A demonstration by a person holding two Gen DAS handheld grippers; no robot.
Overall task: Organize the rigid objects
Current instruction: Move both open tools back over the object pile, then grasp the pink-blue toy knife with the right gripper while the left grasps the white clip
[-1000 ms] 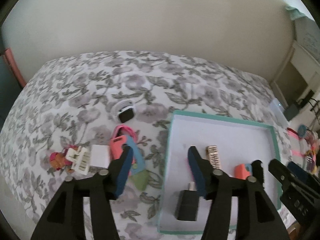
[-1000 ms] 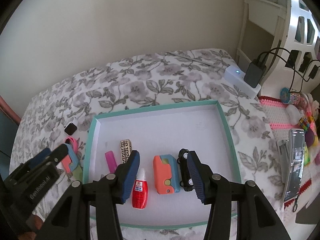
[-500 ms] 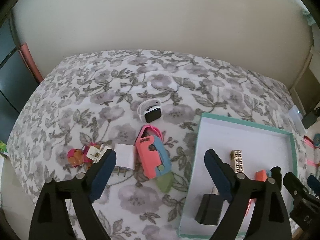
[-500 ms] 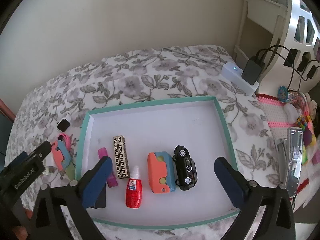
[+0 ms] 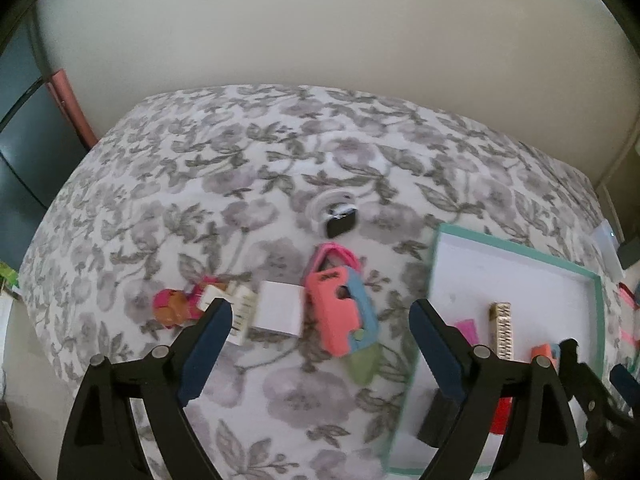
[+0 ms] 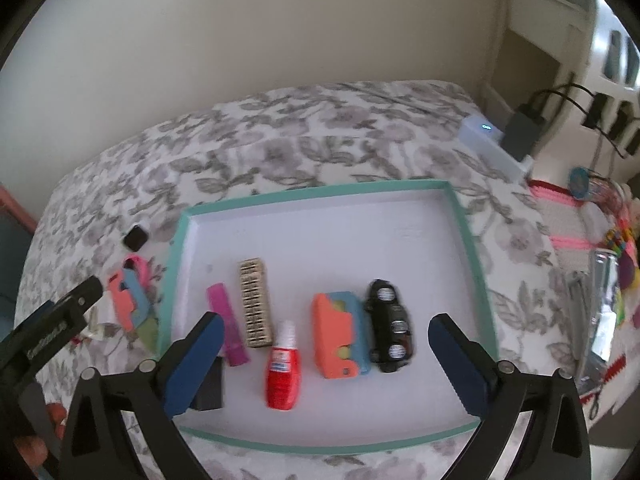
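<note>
On the floral bedspread (image 6: 304, 136) lay a teal-rimmed tray (image 6: 320, 194), and every place below is told from that tray. Inside it, along its near half, stood a row: a black charger block (image 6: 210, 386) at the near left corner, partly behind a gripper finger, then a magenta stick (image 6: 228, 322), a black-and-cream patterned box (image 6: 254, 304), a red bottle with a white cap (image 6: 283, 374), an orange and blue folding toy (image 6: 340, 334) and a black toy car (image 6: 390, 324) touching that toy's right side. The far half of the tray floor was bare white.

Left of the tray, on the bedspread, a second orange, blue and green folding toy (image 5: 344, 316) lay over a pink loop (image 5: 334, 254). Beyond it, farther from the tray's near edge, sat a black smartwatch on a white band (image 5: 340, 222). Just left of the folding toy were a white square charger (image 5: 280, 312), a white plug adapter (image 5: 240, 312) and a pink and orange small toy (image 5: 176, 306).

The left gripper (image 5: 320, 338) hung over the bedspread left of the tray with its blue pads spread wide, holding nothing. The right gripper (image 6: 326, 354) hung over the tray's near edge, its fingers likewise wide apart and empty. Right of the tray a white power strip (image 6: 490, 142) sat at the bed's edge
</note>
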